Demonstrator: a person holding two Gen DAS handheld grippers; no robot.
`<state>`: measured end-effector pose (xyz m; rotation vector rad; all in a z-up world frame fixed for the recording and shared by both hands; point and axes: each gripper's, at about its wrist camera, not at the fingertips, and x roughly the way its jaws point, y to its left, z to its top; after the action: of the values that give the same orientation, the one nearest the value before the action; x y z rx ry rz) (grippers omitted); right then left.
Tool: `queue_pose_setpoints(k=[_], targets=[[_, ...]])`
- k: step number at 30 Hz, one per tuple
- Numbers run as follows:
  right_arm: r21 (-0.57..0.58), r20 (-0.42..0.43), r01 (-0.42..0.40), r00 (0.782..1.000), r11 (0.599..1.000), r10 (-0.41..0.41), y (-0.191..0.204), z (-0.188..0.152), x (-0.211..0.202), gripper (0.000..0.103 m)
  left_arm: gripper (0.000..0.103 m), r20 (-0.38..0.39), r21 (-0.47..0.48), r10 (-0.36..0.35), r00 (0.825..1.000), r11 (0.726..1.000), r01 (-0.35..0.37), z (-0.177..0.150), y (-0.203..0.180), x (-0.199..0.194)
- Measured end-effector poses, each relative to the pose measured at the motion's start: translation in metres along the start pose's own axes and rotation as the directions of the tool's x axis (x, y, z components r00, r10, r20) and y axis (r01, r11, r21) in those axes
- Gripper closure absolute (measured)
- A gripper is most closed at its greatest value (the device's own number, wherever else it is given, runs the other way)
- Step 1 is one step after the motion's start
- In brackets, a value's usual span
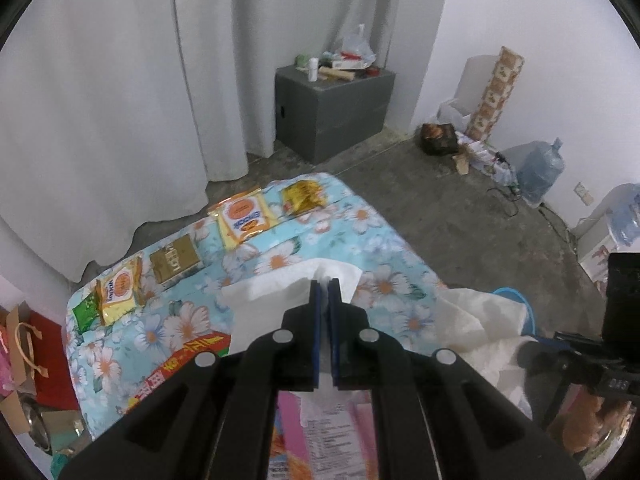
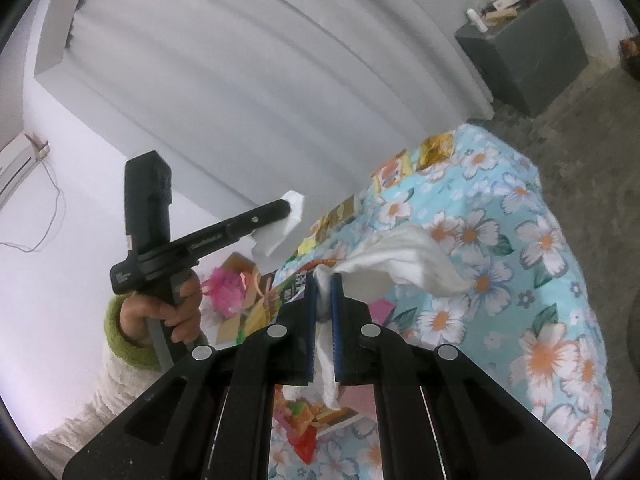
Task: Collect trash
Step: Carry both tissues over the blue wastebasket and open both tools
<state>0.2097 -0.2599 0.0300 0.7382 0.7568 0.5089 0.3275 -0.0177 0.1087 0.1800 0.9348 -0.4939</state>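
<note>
Your left gripper (image 1: pixel 325 285) pinches a white tissue (image 1: pixel 276 300) above the floral tablecloth (image 1: pixel 380 232). Your right gripper (image 2: pixel 325 280) pinches a crumpled tissue (image 2: pixel 404 260) above the same tablecloth.

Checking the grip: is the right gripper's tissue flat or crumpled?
Crumpled. The white tissue bunches out of the shut right gripper, twisted between its pads.

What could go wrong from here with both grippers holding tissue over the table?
1. The right gripper pinches its white tissue at one edge, most of it trailing loose: it might tear or slip.
2. The left gripper holds a folded tissue by a thin edge; it may slip out in transit.
3. The hanging tissue could drag the snack packets off the floral tablecloth.
</note>
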Motion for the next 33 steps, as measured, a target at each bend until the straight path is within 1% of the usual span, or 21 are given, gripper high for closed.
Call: queue_pose_setpoints(k=[5, 13, 21, 26, 31, 33], targets=[[0.011, 0.024, 0.018, 1.0, 1.0, -0.018, -0.003, -0.004, -0.016, 0.098, 0.1, 0.029, 0.015, -0.038, 0.999, 0.999, 0.038, -0.003, -0.019, -0.011], [0.028, 0.085, 0.062, 0.994, 0.998, -0.064, -0.013, -0.014, -0.056, 0.098, 0.1, 0.046, 0.027, -0.096, 0.994, 0.995, 0.095, -0.007, -0.052, -0.012], [0.075, 0.143, 0.117, 0.982, 0.99, -0.127, -0.033, -0.027, -0.096, 0.098, 0.1, 0.024, 0.046, -0.184, 0.983, 0.982, 0.183, -0.014, -0.101, 0.002], [0.121, 0.192, 0.156, 0.965, 0.98, -0.177, -0.053, -0.037, -0.132, 0.098, 0.1, -0.004, 0.068, -0.247, 0.969, 0.967, 0.246, -0.014, -0.144, 0.017], [0.178, 0.238, 0.21, 0.939, 0.961, -0.249, -0.074, -0.049, -0.173, 0.098, 0.1, -0.042, 0.096, -0.31, 0.95, 0.945, 0.313, -0.014, -0.192, 0.037], [0.206, 0.257, 0.236, 0.923, 0.95, -0.285, -0.083, -0.053, -0.19, 0.098, 0.1, -0.061, 0.109, -0.329, 0.942, 0.936, 0.334, -0.014, -0.213, 0.047]])
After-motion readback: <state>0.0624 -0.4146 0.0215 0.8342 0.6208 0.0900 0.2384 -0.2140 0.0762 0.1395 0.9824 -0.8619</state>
